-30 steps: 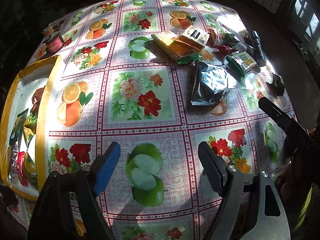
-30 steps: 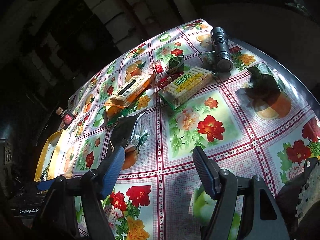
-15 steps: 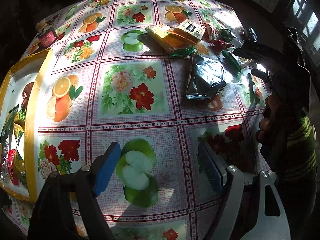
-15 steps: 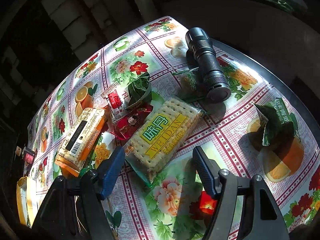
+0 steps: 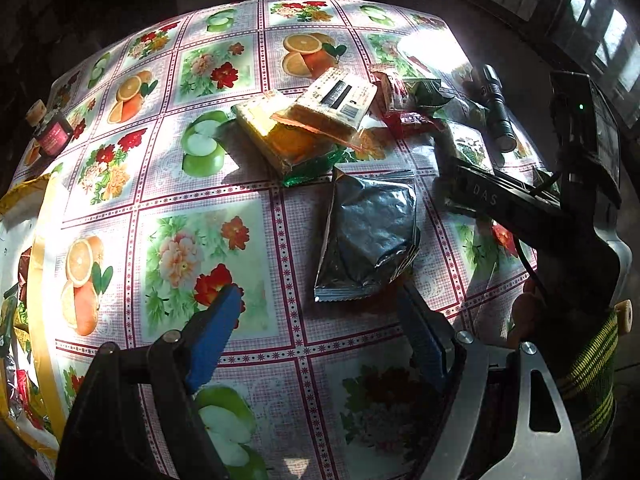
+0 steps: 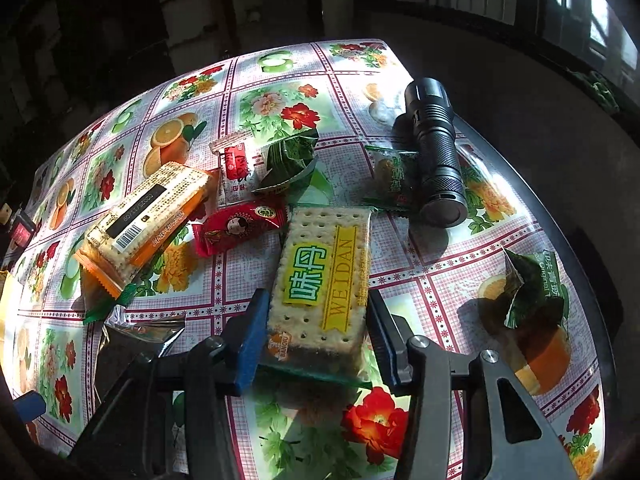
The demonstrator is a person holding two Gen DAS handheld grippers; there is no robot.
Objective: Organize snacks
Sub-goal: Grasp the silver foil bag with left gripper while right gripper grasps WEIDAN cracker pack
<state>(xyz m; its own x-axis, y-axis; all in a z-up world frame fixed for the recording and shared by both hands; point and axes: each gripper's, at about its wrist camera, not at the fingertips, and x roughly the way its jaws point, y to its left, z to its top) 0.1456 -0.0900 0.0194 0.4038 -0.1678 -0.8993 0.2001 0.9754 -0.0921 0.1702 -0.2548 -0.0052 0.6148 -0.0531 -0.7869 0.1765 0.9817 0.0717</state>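
My right gripper is closed around the near end of a yellow-green Weidan cracker pack that lies on the flowered tablecloth. Beyond it lie an orange cracker pack, a red candy and green sachets. My left gripper is open and empty, just short of a silver foil pouch. The orange cracker pack shows behind the pouch. A yellow-rimmed tray with several snacks is at the far left.
A black flashlight lies at the right table edge beside a green sachet. Another green sachet lies near the right edge. A small red jar stands at the far left.
My right gripper moved forward and its jaws came in around the Weidan cracker pack. My left gripper moved forward and right toward the silver pouch and stayed open.
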